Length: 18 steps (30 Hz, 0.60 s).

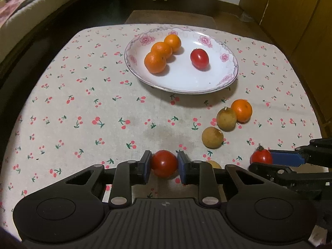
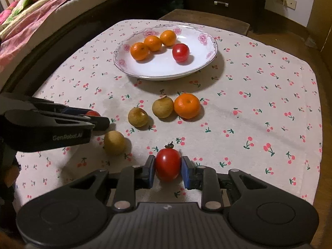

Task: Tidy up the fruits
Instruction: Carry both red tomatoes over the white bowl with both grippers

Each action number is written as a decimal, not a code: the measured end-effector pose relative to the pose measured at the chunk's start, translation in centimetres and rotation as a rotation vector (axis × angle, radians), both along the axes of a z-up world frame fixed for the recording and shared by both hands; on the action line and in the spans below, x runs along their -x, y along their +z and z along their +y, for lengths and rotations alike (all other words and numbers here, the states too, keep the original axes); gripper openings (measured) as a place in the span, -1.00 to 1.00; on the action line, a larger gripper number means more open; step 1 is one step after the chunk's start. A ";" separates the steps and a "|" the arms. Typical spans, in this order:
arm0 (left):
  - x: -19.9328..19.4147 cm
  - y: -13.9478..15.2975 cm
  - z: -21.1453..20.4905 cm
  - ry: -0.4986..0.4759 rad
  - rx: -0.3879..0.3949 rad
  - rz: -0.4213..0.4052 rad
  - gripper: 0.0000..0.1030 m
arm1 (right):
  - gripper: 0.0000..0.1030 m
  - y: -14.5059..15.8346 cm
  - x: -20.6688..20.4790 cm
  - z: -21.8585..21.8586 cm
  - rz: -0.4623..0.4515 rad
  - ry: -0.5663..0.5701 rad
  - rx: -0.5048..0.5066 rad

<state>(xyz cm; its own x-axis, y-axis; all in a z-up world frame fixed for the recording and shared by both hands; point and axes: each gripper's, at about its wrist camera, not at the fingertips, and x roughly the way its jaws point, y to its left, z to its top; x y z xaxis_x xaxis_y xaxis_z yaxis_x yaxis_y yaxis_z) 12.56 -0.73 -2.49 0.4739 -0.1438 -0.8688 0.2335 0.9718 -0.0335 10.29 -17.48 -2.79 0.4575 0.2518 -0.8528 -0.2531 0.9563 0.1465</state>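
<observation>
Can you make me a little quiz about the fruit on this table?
1. How many oranges lie on the plate?
2. True or false: the left gripper is shut on a red tomato.
3. Which lies loose on the tablecloth? A) a banana B) an orange C) a grape

Key: 1) three 2) true 3) B

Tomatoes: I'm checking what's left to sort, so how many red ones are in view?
3. One lies on the plate beside the oranges; one sits in the left claw; one sits in the right claw. None appears hidden.
</observation>
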 end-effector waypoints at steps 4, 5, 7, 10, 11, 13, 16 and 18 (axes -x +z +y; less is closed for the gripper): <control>-0.1 0.7 0.1 0.004 0.022 -0.005 -0.33 | -0.47 0.5 0.1 -0.2 -0.009 -0.006 -0.020; -0.1 0.8 0.1 0.003 0.023 -0.007 -0.33 | -0.47 0.7 0.0 -0.3 -0.013 -0.008 -0.027; -0.2 1.1 0.0 0.003 0.030 -0.010 -0.33 | -0.47 1.0 -0.2 -0.4 -0.022 -0.013 -0.038; -0.6 1.5 -0.2 0.006 0.048 -0.012 -0.33 | -0.47 1.6 -0.7 -0.6 -0.036 -0.023 -0.057; -0.8 1.6 -0.3 0.005 0.048 -0.014 -0.33 | -0.47 1.8 -1.0 -0.7 -0.042 -0.026 -0.063; -1.2 1.9 -0.5 0.002 0.048 -0.022 -0.33 | -0.47 2.2 -1.5 -0.7 -0.053 -0.032 -0.072; -1.9 2.2 -0.8 0.000 0.047 -0.033 -0.33 | -0.47 2.8 -2.4 -0.6 -0.069 -0.035 -0.083; -2.4 2.5 -0.9 0.000 0.047 -0.040 -0.33 | -0.47 3.0 -3.0 -0.4 -0.076 -0.034 -0.087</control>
<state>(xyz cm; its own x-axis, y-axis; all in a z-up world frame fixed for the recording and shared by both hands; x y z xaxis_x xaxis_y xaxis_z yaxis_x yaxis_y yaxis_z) 14.95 -1.64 -0.01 0.5085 -0.1836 -0.8412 0.2356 0.9694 -0.0691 13.30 -17.92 0.23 0.5291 0.3070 -0.7911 -0.2345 0.9488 0.2114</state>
